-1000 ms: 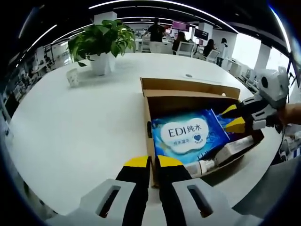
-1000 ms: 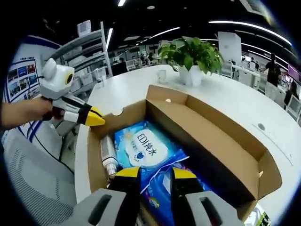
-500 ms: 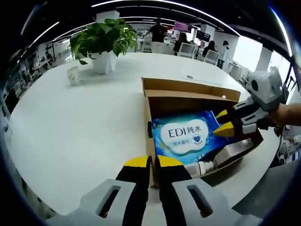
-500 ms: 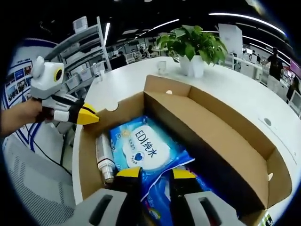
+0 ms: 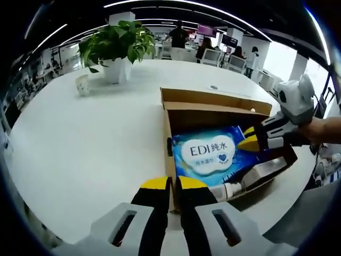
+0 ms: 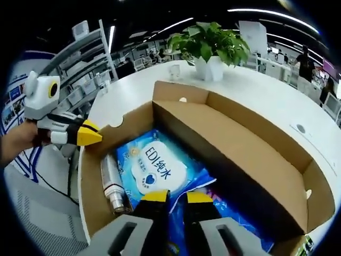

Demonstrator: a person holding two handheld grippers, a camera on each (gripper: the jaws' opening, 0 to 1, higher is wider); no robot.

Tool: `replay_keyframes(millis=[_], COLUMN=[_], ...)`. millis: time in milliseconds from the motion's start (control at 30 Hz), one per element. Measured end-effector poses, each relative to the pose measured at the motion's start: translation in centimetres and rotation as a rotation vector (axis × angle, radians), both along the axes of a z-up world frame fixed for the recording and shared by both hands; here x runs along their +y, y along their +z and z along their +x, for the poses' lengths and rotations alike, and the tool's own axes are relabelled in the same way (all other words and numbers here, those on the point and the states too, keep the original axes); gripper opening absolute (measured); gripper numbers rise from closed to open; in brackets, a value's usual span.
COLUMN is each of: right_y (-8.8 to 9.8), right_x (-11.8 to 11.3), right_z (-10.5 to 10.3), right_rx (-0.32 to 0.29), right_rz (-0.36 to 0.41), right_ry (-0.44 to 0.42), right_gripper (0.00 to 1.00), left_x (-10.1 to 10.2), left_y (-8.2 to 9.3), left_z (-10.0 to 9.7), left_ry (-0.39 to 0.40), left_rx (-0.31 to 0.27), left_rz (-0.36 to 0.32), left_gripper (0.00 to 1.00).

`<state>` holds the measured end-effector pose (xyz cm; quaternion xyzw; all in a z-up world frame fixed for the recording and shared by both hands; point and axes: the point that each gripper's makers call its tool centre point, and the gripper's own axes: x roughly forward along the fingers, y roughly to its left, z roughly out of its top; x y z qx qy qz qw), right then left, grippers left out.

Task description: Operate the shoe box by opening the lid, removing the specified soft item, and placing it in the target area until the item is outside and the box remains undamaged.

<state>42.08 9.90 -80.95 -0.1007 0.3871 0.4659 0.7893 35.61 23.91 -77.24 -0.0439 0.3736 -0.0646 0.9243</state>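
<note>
The box (image 5: 218,138) lies open on the white table (image 5: 80,144), its lid (image 6: 250,144) folded back on the far side, and everything here is placed against it. The wipes pack (image 5: 213,152), the soft item to take out, lies flat inside the box on its floor, and a bottle (image 6: 113,186) rests inside along the wall nearest the left gripper (image 5: 169,184). That gripper sits at the box's near wall with its jaws drawn almost together; whether they pinch the cardboard edge I cannot tell. The right gripper (image 6: 170,197) hangs low inside the box, over the pack's edge, jaws narrow with only a slim gap, and I cannot tell if film is already caught between them. The likely trouble is a shallow bite: thin slippery film could slide free halfway up and drop the pack back inside. A second blue pack (image 6: 240,224) lies partly under the first, toward the lid, so the jaws may catch both. If the pack snags on the wall as it rises, the light box could tip or tear unless the left gripper steadies it. The plant (image 5: 114,45) stands well beyond the box, out of harm.
</note>
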Motion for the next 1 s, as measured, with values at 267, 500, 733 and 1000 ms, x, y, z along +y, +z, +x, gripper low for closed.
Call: replay_keyframes(millis=[267, 500, 733, 1000], right_y=[1.4, 2.8, 3.6, 4.2], right_x=[-0.3, -0.4, -1.0, -1.9], right_z=[0.2, 0.4, 0.4, 0.5], right_rx=[0.025, -0.013, -0.046, -0.082], right_rz=[0.053, 0.083, 0.089, 0.092], right_ry=[-0.083, -0.103, -0.109, -0.107], right_gripper=[0.00, 0.00, 0.00, 0.00], left_x=[0.0, 0.0, 0.1, -0.3], left_y=[0.0, 0.1, 1.2, 2.5], left_z=[0.0, 0.1, 0.6, 2.0], left_ry=[-0.019, -0.046, -0.058, -0.078], left_rx=[-0.001, 0.006, -0.022, -0.064], left_rz=[0.016, 0.047, 0.078, 0.095], left_gripper=[0.04, 0.04, 0.04, 0.05])
